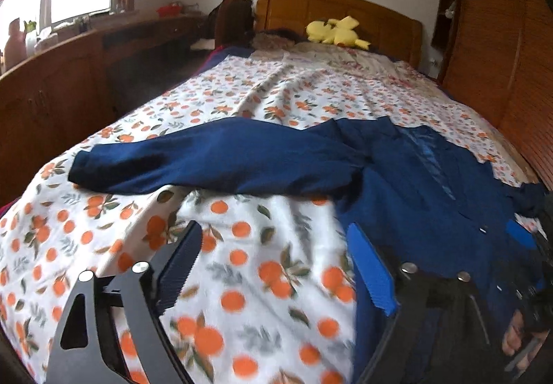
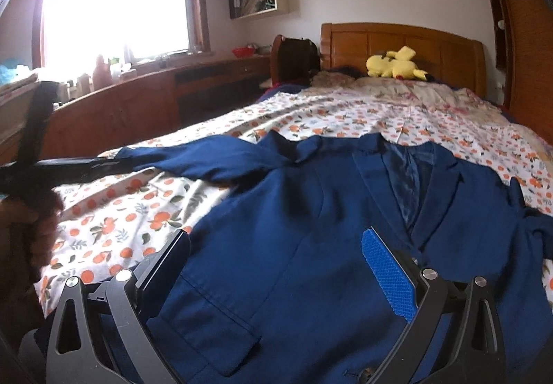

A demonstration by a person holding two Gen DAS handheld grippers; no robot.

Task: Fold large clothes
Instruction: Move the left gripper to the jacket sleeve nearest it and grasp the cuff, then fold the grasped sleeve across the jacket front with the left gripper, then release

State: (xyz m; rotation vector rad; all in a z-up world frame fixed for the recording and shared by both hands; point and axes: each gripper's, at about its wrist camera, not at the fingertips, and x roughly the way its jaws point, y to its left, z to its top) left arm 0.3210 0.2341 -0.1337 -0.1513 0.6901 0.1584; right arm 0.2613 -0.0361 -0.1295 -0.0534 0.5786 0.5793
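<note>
Navy suit jacket [image 2: 311,228] lies front-up across the orange-print bedsheet [image 1: 242,280], 1 sleeve [image 1: 207,159] out toward 9 o'clock.
I have both claws, left gripper [image 1: 273,263] and right gripper [image 2: 276,266], spread and empty; the cloth looks soft, limp, fairly heavy, so I'd pinch hem or cuff.

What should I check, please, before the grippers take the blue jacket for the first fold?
1. Blue jacket lies front up on the bed sheet: ok.
2. Left sleeve stretched out to the side: ok.
3. Other sleeve flat: not ok, bunched.
4. Left gripper open, nothing between its fingers: ok.
5. Right gripper open above the jacket front: ok.
6. Jacket hem straight: cannot tell, hidden below the grippers.
</note>
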